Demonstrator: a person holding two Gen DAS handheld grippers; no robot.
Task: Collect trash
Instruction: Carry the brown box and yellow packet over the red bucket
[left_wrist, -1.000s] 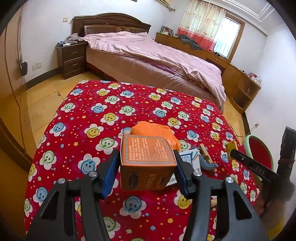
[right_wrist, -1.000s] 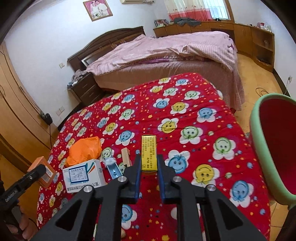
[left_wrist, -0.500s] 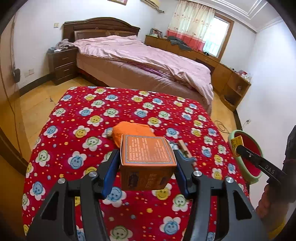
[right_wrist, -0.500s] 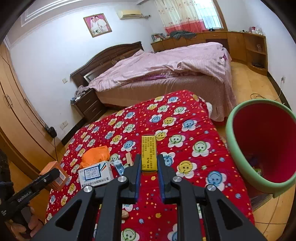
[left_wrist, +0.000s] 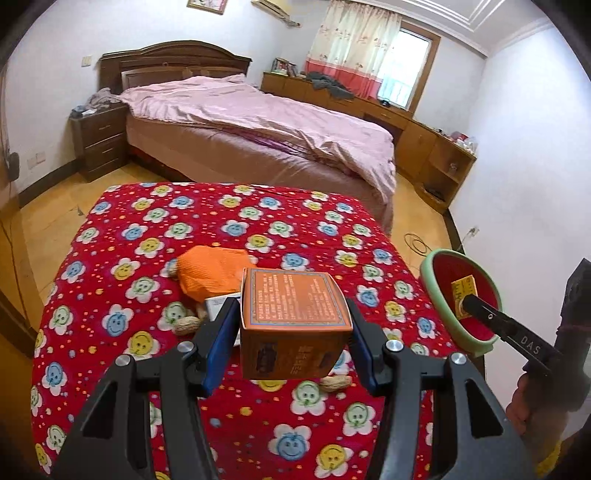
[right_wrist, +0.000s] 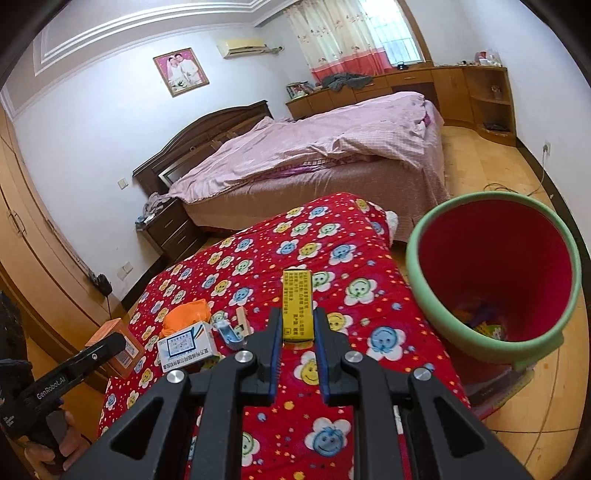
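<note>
white box (left_wrist: 216, 305) half hidden behind orange box (left_wrist: 293, 317)

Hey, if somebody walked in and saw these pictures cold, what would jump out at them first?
Probably the red smiley-flower cloth covering the table in the foreground. Next, the orange box clamped in the left gripper above it, and the slim yellow box pinched in the right gripper. To the right of the table stands the green-rimmed red bin, with the pink-covered bed behind.

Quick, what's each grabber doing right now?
Left gripper: closed on the orange box.
Right gripper: closed on the yellow box.
</note>
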